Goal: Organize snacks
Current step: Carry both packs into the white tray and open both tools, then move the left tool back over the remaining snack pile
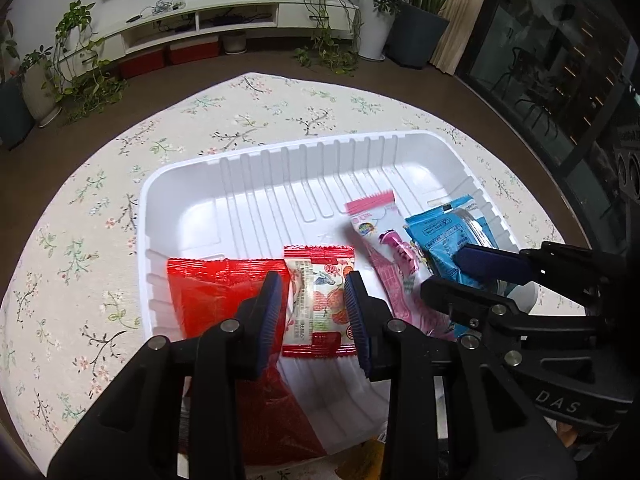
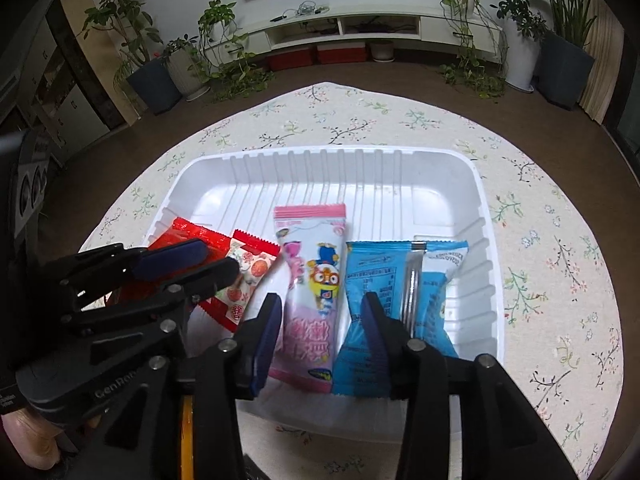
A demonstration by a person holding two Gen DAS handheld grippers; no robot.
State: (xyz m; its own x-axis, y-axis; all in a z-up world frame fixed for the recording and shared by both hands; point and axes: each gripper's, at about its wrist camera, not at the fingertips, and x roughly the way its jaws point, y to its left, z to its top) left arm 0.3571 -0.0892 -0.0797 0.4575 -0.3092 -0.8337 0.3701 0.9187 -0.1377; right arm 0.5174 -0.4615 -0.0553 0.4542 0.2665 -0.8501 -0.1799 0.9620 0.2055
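Note:
A white ribbed tray (image 1: 280, 148) (image 2: 320, 150) holds several snack packets in a row. My left gripper (image 1: 313, 280) (image 2: 220, 260) is shut on a strawberry-print packet (image 1: 320, 300) (image 2: 250, 276), with its pads against the packet's two side edges, low over the tray's near-left part. A plain red packet (image 1: 200, 292) (image 2: 188, 232) lies partly under its left finger. My right gripper (image 2: 322, 300) (image 1: 440, 276) stands open astride a pink cartoon packet (image 2: 312, 248) (image 1: 384, 232) that rests on the tray. The right pad is clear of it. A blue packet (image 2: 376, 272) (image 1: 436, 236) lies just to the right.
The tray sits on a table with a floral cloth (image 1: 100, 200) (image 2: 540, 240). The tray's far half is bare plastic. Beyond the table are potted plants (image 2: 152, 76) and a low white shelf (image 1: 200, 24). A person's hand (image 2: 28, 436) holds the left gripper.

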